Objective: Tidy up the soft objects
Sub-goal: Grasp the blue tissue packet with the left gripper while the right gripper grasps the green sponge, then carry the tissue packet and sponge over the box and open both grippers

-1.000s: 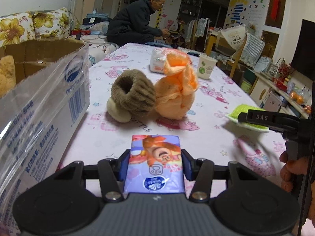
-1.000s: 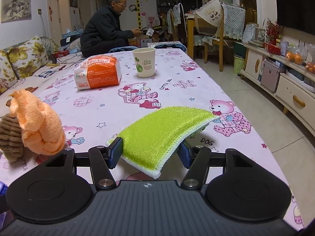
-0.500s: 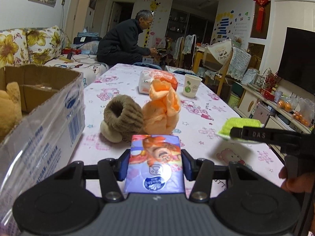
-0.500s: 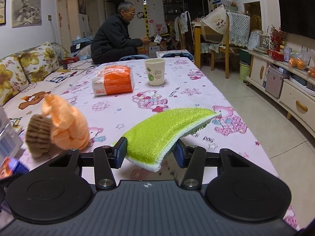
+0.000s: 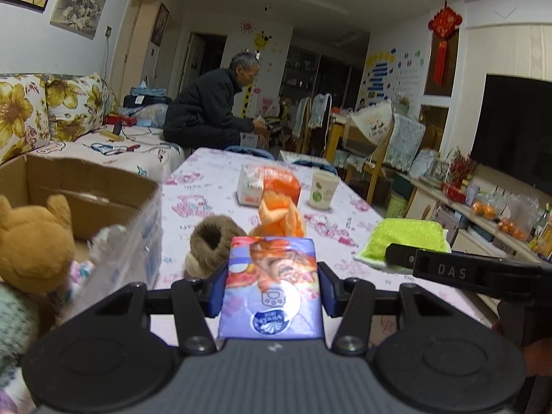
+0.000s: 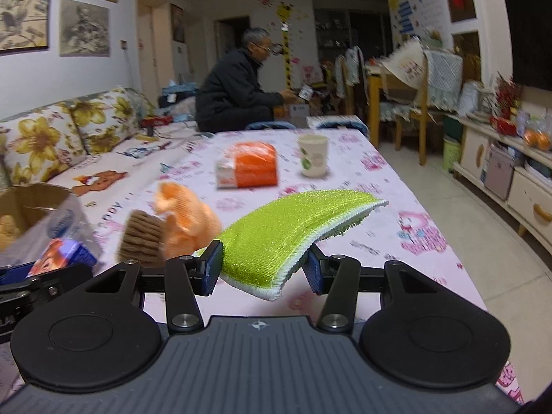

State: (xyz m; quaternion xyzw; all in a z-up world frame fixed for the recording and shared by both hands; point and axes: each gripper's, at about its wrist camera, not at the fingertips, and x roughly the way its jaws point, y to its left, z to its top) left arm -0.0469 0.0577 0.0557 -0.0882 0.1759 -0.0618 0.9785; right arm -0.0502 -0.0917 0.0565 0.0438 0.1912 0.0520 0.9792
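Left wrist view: left gripper [image 5: 272, 288] clamped on a tissue pack [image 5: 272, 286], centre-bottom of frame, blue pads pressing both sides. Pack is soft plastic, purple-blue w/ an orange cartoon print and a round white-blue logo near its lower edge; held off the table [image 5: 345, 214]. Behind it, mid-frame, a brown knit slipper-like thing [image 5: 210, 241] w/ a cream sole, touching an orange cloth bundle [image 5: 281, 217] just to its right. Further back: an orange-and-white pack [image 5: 269, 186] and a paper cup [image 5: 322, 191]. Left edge: open cardboard box [image 5: 86, 186] w/ clear plastic on its near wall, a tan plush toy [image 5: 31, 238] inside. Right side: right gripper's black finger [image 5: 459, 269], marked DAS, w/ the lime-green sponge cloth [image 5: 403, 238] at its tip. A person in dark clothes sits beyond the table, upper centre.

Right wrist view: right gripper [image 6: 264, 267] grasps the sponge cloth [image 6: 289, 234], centre frame; jaws have just been closing and now squeeze it, so it bows upward. Cloth is fuzzy lime green on top, white-edged, far corner pointing right, clear of the pink cartoon tablecloth [image 6: 396, 207]. Lower left: the orange bundle [image 6: 186, 217] and brown knit item [image 6: 143, 236], blurred, side by side; tissue pack [image 6: 62, 255] in the left gripper at the frame's left edge, box [image 6: 31, 203] behind it. Orange pack [image 6: 253, 169] and cup [image 6: 312, 155] upper centre, both blurry
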